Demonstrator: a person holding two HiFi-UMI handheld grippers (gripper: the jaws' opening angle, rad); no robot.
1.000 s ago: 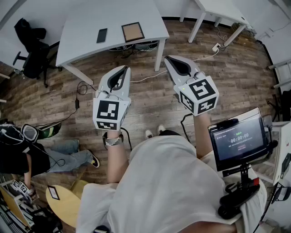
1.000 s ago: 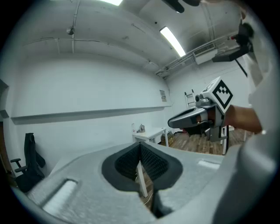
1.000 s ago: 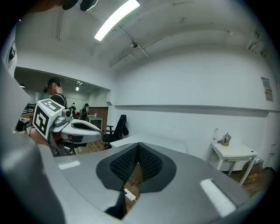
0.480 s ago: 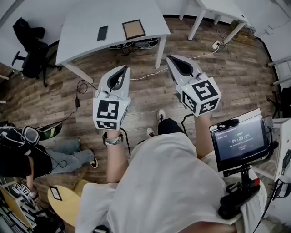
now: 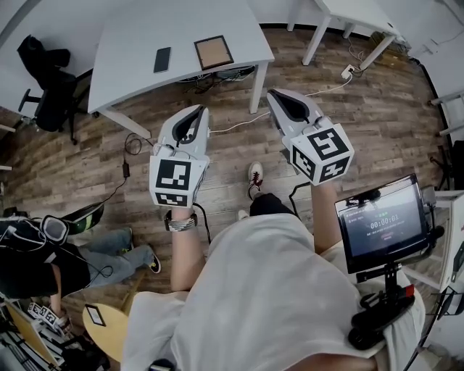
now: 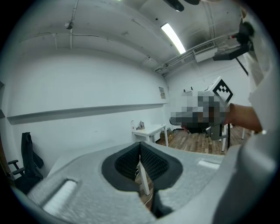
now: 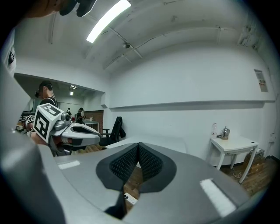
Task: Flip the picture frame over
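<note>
The picture frame (image 5: 213,52), dark-rimmed with a brown panel up, lies flat on a white table (image 5: 130,36) at the top of the head view. Beside it, to the left, lies a black phone (image 5: 162,59). Both grippers hang in the air over the wooden floor, short of the table and apart from the frame. My left gripper (image 5: 195,112) is shut with nothing in it, and its ribbed pads (image 6: 151,162) meet. My right gripper (image 5: 278,96) is shut and empty too, with its pads (image 7: 146,161) pressed together. Each gripper view shows the table edge beyond the jaws.
A black office chair (image 5: 45,80) stands left of the table. A second white table (image 5: 348,14) is at the back right, with a power strip (image 5: 346,72) and cables on the floor. A person (image 5: 43,253) sits low at the left. A screen (image 5: 380,223) is at my right hip.
One shoe has stepped forward on the floor beneath the grippers. Both grippers have held nearly still and stayed shut.
</note>
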